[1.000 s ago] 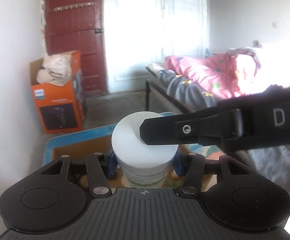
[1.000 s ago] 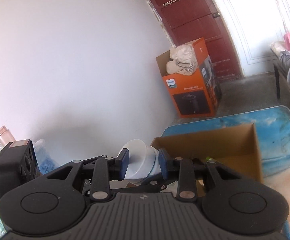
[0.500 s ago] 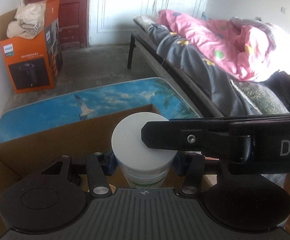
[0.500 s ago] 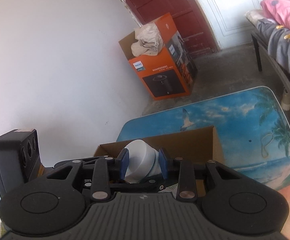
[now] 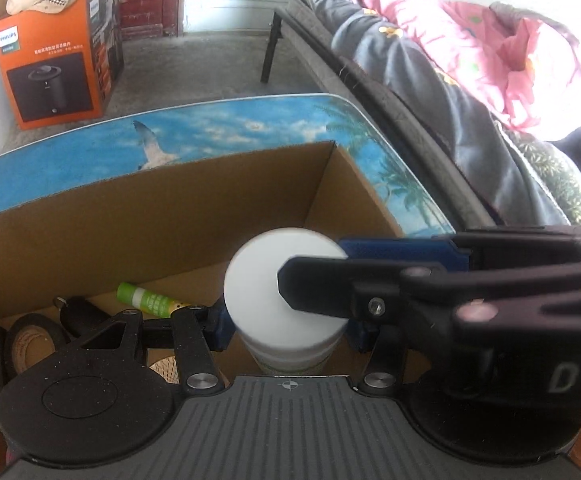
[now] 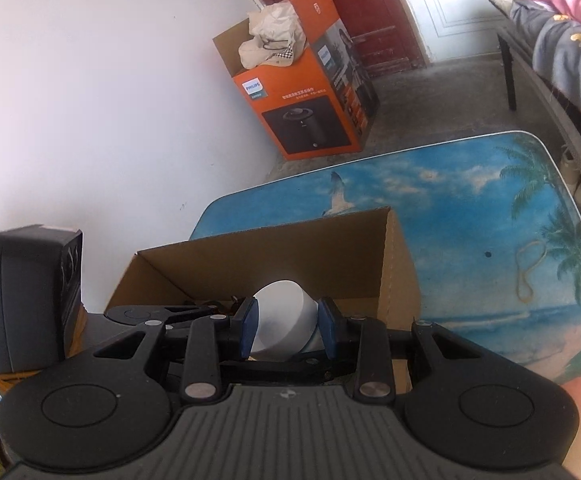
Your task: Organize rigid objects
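You're working in a home bedroom: a bed point(image 5: 470, 92) piled with a pink quilt point(image 5: 502, 48), red door point(image 6: 354, 12), concrete floor point(image 6: 442, 92).

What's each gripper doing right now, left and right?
Left gripper: shut on the white jar, over the cardboard box.
Right gripper: shut on the same jar's lid.

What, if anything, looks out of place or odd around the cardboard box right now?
One oddity: both grippers clamp the same white-lidded jar over the cardboard box; the left gripper holds its body, the right gripper its lid. A loose rubber band lies on the table. Nothing looks spilled or damaged.
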A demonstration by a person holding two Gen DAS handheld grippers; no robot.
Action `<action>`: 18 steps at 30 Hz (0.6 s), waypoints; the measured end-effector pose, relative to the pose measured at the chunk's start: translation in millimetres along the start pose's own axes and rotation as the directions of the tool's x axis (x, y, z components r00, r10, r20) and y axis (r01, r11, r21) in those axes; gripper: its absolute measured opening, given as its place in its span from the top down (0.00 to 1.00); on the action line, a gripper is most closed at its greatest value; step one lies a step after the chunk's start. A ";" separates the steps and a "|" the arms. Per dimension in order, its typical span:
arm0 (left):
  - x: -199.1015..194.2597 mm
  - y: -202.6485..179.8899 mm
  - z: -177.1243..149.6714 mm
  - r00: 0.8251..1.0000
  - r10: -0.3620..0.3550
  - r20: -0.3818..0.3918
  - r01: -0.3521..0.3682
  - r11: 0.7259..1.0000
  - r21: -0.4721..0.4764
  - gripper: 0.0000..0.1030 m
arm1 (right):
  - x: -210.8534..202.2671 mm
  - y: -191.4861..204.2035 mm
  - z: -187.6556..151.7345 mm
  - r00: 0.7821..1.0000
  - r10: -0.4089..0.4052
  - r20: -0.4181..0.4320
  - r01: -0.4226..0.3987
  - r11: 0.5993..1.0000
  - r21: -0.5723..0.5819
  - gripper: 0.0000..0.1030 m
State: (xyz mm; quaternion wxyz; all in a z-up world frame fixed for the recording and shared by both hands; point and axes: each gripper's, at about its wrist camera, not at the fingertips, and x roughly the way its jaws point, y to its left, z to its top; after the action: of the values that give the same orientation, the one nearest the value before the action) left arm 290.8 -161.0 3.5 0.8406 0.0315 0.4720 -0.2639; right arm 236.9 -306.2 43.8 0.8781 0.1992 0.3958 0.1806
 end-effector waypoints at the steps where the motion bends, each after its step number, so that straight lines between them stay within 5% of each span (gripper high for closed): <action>1: -1.0 -0.1 0.1 1.000 -0.003 0.004 0.003 1.000 0.005 0.46 | -0.6 -0.2 0.1 1.000 -0.002 0.002 0.002 1.000 -0.004 0.65; 10: -10.9 -3.9 -1.9 0.999 0.022 0.041 -0.023 1.000 0.004 0.16 | -24.9 0.2 2.4 0.997 -0.028 0.077 0.028 1.000 0.004 0.50; 13: -27.8 -5.2 -5.2 0.996 0.020 0.088 -0.021 1.000 0.009 0.14 | -49.5 7.7 3.2 0.990 -0.030 0.134 0.029 1.000 0.005 0.48; 18: -80.5 -7.6 -18.3 0.975 0.021 0.223 -0.023 1.000 0.007 0.04 | -106.5 31.3 -4.7 0.964 -0.021 0.265 0.027 1.000 -0.016 0.30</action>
State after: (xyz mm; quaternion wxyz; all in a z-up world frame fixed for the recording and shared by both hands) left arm 239.5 -128.7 60.1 0.8909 0.0109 0.3732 -0.2587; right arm 162.1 -329.0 122.8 0.9271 0.2081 0.2757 0.1457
